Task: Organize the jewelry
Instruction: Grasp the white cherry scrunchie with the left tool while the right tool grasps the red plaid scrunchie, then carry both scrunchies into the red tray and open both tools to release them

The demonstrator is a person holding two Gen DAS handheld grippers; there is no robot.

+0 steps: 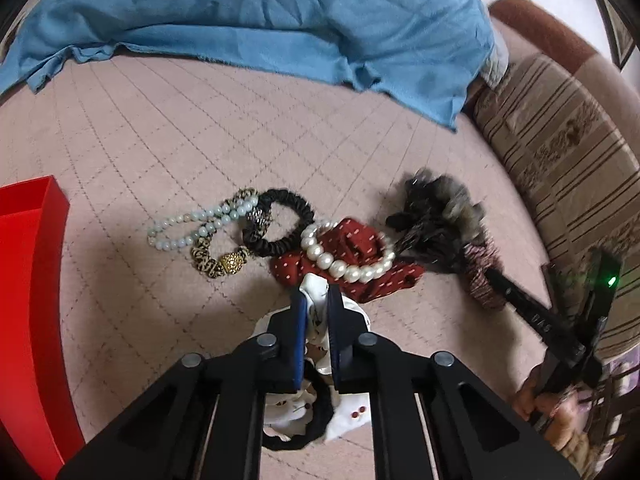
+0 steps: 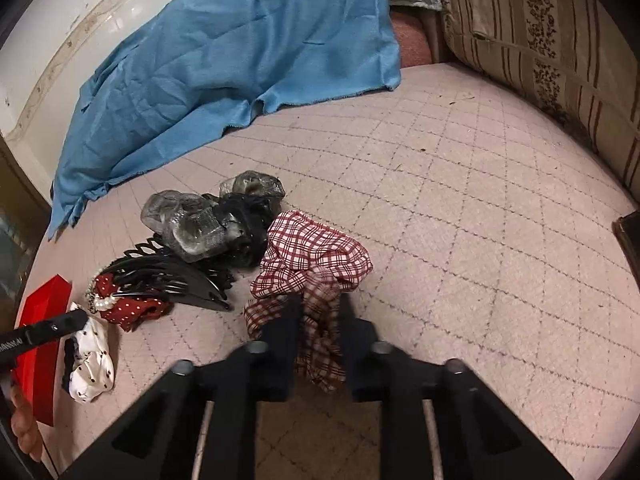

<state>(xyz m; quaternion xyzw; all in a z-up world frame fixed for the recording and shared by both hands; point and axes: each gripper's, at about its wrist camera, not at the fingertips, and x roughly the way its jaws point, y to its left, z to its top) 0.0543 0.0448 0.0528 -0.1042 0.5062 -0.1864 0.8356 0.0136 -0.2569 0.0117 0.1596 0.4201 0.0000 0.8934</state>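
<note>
My left gripper point(image 1: 317, 294) is shut on a white dotted scrunchie point(image 1: 316, 364), which also shows in the right wrist view point(image 2: 90, 364). Ahead of it lie a white pearl bracelet point(image 1: 346, 266) on a dark red dotted scrunchie point(image 1: 352, 248), a black scrunchie point(image 1: 280, 226), a pale bead necklace point(image 1: 192, 226) and a gold-and-black bead bracelet point(image 1: 222, 262). My right gripper point(image 2: 320, 304) is shut on a red-and-white checked scrunchie point(image 2: 312, 256). Left of it lie a grey-black sheer scrunchie point(image 2: 208, 224) and a black hair comb point(image 2: 176, 276).
A red box point(image 1: 28, 280) stands at the left, also visible in the right wrist view point(image 2: 40, 332). A blue cloth point(image 1: 256, 12) covers the back of the pink quilted bed point(image 1: 160, 120). A striped cushion point(image 1: 560, 140) lines the right side.
</note>
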